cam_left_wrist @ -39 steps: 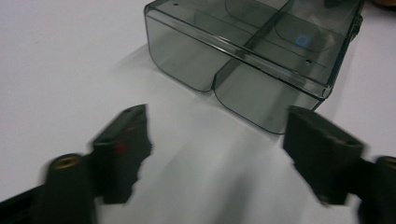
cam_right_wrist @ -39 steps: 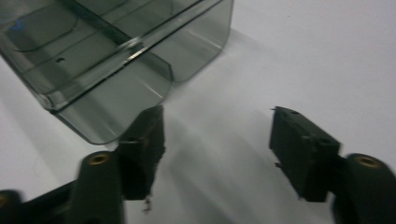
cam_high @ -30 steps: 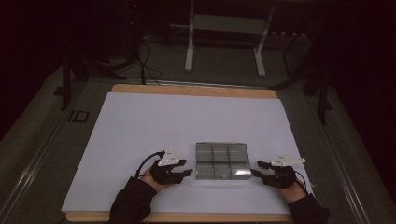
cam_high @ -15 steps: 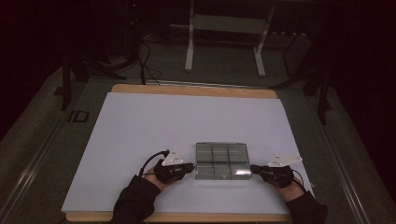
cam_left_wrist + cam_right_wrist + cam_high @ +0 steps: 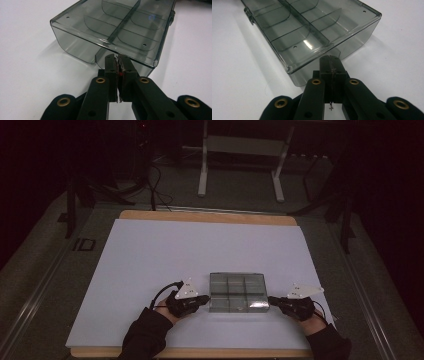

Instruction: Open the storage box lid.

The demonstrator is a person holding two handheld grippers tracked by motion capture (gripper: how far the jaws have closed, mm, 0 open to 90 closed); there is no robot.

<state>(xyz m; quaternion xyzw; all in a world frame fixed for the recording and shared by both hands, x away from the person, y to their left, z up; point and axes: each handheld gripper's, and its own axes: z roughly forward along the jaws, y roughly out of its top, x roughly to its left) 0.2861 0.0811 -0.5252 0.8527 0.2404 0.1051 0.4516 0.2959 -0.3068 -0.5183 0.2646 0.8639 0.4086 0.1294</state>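
Note:
A smoky clear plastic box (image 5: 237, 292) with a closed lid and inner dividers lies flat near the front of the white table (image 5: 150, 255). My left gripper (image 5: 207, 299) is shut, its tips touching the box's left end. In the left gripper view the closed jaws (image 5: 118, 57) sit at a notch just under the lid's edge of the box (image 5: 112, 25). My right gripper (image 5: 270, 300) is shut too and meets the box's right end. In the right gripper view its tips (image 5: 329, 59) press into the notch below the lid lip of the box (image 5: 312, 25).
The white sheet covers a wooden-edged table with wide bare room behind and to the left of the box. Beyond the far edge stand a metal frame (image 5: 240, 165) and cables (image 5: 155, 185) on the dark floor.
Both grippers have slid inward a little and now touch the two ends of the box. The box itself has stayed in place.

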